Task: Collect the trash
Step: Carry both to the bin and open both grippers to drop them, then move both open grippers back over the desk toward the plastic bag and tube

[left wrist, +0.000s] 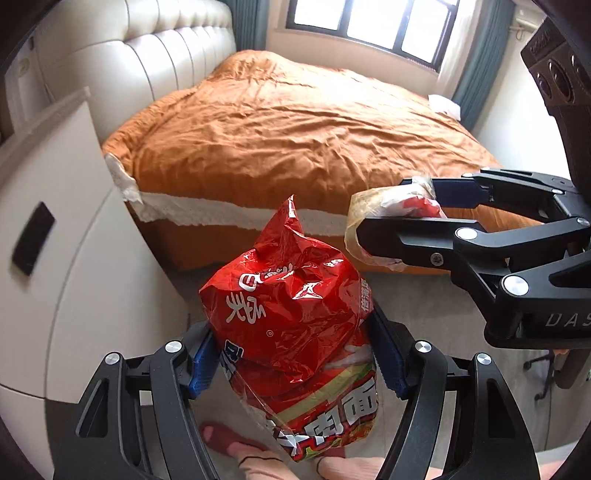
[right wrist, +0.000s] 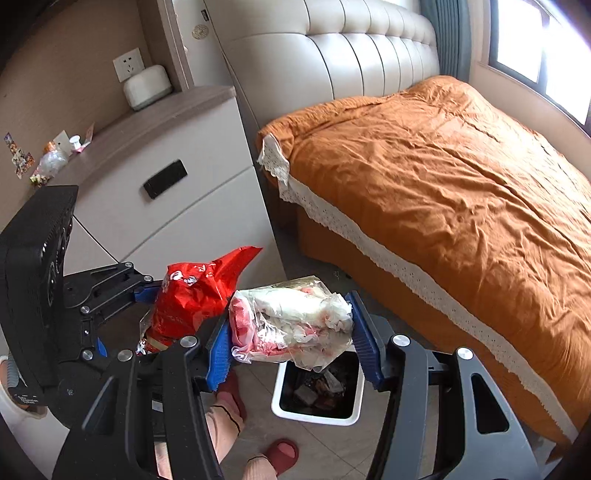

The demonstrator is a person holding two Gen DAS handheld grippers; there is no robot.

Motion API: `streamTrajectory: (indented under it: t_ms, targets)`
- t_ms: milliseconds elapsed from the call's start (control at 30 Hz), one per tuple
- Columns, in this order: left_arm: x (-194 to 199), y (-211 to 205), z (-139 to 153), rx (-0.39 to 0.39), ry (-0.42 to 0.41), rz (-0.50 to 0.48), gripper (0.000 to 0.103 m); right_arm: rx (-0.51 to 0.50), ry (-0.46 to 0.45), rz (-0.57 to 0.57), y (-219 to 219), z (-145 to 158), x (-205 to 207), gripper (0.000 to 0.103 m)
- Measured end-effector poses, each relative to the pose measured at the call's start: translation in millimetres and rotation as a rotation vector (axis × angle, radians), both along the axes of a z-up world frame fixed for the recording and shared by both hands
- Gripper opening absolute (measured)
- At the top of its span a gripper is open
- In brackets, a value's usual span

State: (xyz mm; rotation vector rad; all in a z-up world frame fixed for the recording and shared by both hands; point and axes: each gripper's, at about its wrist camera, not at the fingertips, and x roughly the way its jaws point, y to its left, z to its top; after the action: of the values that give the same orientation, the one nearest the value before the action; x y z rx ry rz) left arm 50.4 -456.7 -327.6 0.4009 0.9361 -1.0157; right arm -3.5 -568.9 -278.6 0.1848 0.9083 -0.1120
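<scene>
Beside the orange-quilted bed (right wrist: 461,177), both pieces are picked up but undropped: left hand-held gripper (left wrist: 291,354) pinching a crinkled red noodle packet (left wrist: 288,317), right hand-held gripper (right wrist: 291,332) pinching a clear crumpled plastic wrapper (right wrist: 291,317) above the white square bin (right wrist: 317,415) at lower centre.

Orange bed (right wrist: 443,177), white nightstand (right wrist: 177,177), window (left wrist: 373,26)

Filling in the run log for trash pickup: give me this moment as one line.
left tool: shut on red crinkled noodle bag | right tool: shut on clear plastic wrapper bundle | white square bin: below bundle, open
</scene>
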Motion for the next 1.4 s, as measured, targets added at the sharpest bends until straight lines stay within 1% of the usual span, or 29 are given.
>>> streamTrajectory:
  t_ms: [167,233,267,300,367,400,467,600,733,867,1000,1033,1200,1267,1333,1400]
  targets:
    - [-1.1,-17.8,-85.5,0.043,0.077,-0.028,0.07,0.002,0.092,-0.012,-14.1,-87.7,0.0,0.057]
    - [1.6,-23.6,-120.2,0.062,0.137,-0.042,0.082,-0.002,0.123,-0.018,-19.6,-122.7,0.4,0.061]
    - [3.7,-25.3,-136.4,0.067,0.147,-0.032,0.096,0.0,0.138,-0.018,-22.0,-139.8,0.3,0.075]
    - [6.8,-27.5,-149.8,0.071,0.149,-0.019,0.098,0.001,0.151,-0.019,-24.4,-155.6,-0.1,0.089]
    - [9.0,-31.0,-173.4,0.094,0.168,-0.024,0.098,-0.012,0.174,-0.033,-28.8,-184.6,-2.9,0.097]
    - [8.6,-32.2,-181.6,0.103,0.149,-0.024,0.098,-0.006,0.179,-0.042,-31.1,-192.2,-4.8,0.097]
    - [10.3,-34.4,-190.5,0.117,0.145,-0.027,0.098,0.011,0.198,-0.06,-35.3,-206.3,-7.9,0.098]
    - [9.8,-31.6,-187.2,0.124,0.135,-0.022,0.098,0.007,0.206,-0.08,-37.8,-206.7,-10.6,0.098]
    - [12.9,-27.3,-160.8,0.114,0.117,0.003,0.098,-0.004,0.196,-0.082,-35.3,-183.9,-11.0,0.098]
    - [16.3,-14.8,-113.9,0.094,0.067,0.042,0.098,-0.015,0.162,-0.079,-30.3,-142.0,-9.3,0.098]
    - [22.3,4.7,-57.8,0.046,0.029,0.101,0.098,-0.038,0.095,-0.055,-18.9,-83.6,-3.2,0.098]
    - [24.1,10.8,-40.3,0.03,0.014,0.121,0.098,-0.048,0.067,-0.042,-14.0,-64.4,-0.9,0.098]
    - [30.6,39.3,32.8,-0.024,-0.073,0.209,0.098,-0.095,-0.055,0.033,8.3,9.8,15.7,0.098]
    - [34.4,50.6,58.0,-0.036,-0.108,0.247,0.098,-0.098,-0.103,0.06,17.5,34.3,23.8,0.098]
    - [37.7,62.7,78.1,-0.032,-0.144,0.284,0.098,-0.079,-0.149,0.097,27.4,58.6,35.2,0.098]
    - [41.3,78.9,98.5,-0.046,-0.177,0.327,0.098,-0.083,-0.189,0.134,38.0,78.7,47.0,0.098]
